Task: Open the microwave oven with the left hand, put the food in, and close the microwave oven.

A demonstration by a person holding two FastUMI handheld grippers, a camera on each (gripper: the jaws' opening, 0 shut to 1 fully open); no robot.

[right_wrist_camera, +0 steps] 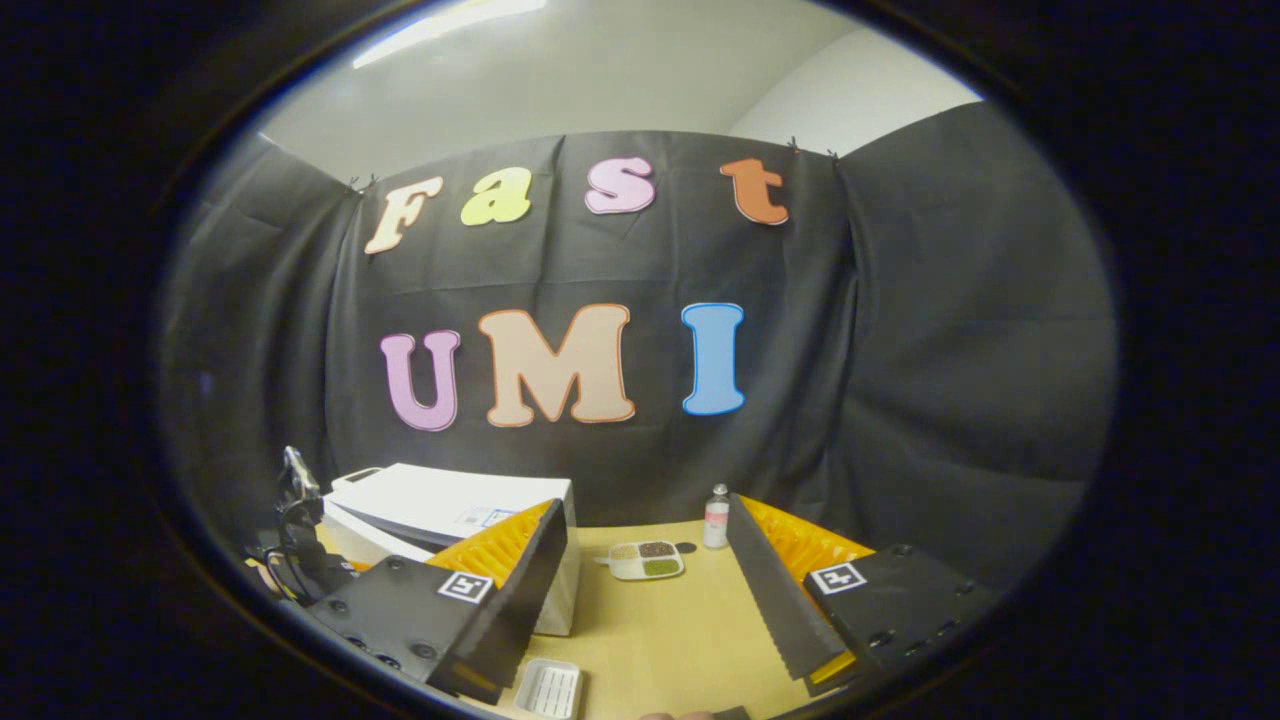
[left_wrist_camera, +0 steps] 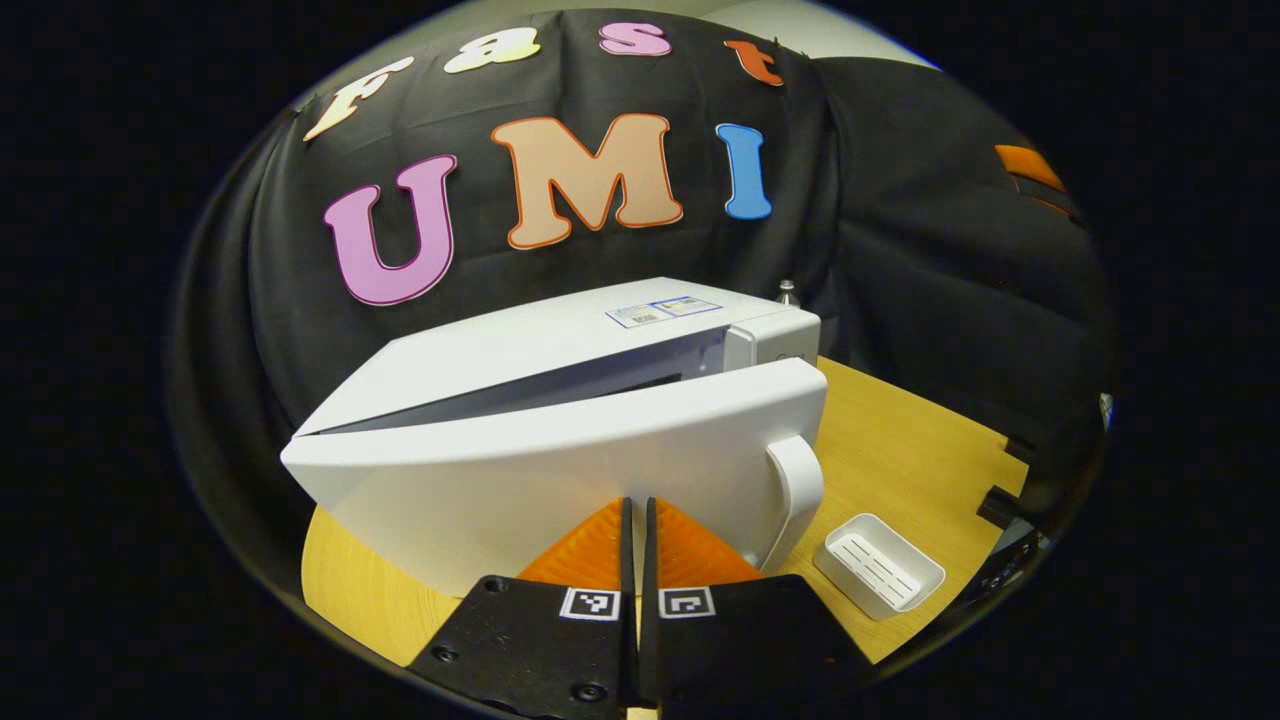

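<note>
In the left gripper view, the microwave [left_wrist_camera: 560, 400] fills mid-frame on the table [left_wrist_camera: 910, 440], its door [left_wrist_camera: 560, 470] ajar, a dark gap showing along its top edge. The left gripper [left_wrist_camera: 638, 520] sits at bottom centre with fingers closed together on nothing, tips close to the door face and left of the handle [left_wrist_camera: 797, 490]. A small white tray [left_wrist_camera: 878, 565] lies at lower right.

In the right gripper view, the right gripper [right_wrist_camera: 640, 570] spreads wide and holds nothing. The food dish [right_wrist_camera: 646, 560] rests on the table just below centre, beside a bottle [right_wrist_camera: 716, 517], right of the microwave. I judge that opening has begun; loading and closing remain.
</note>
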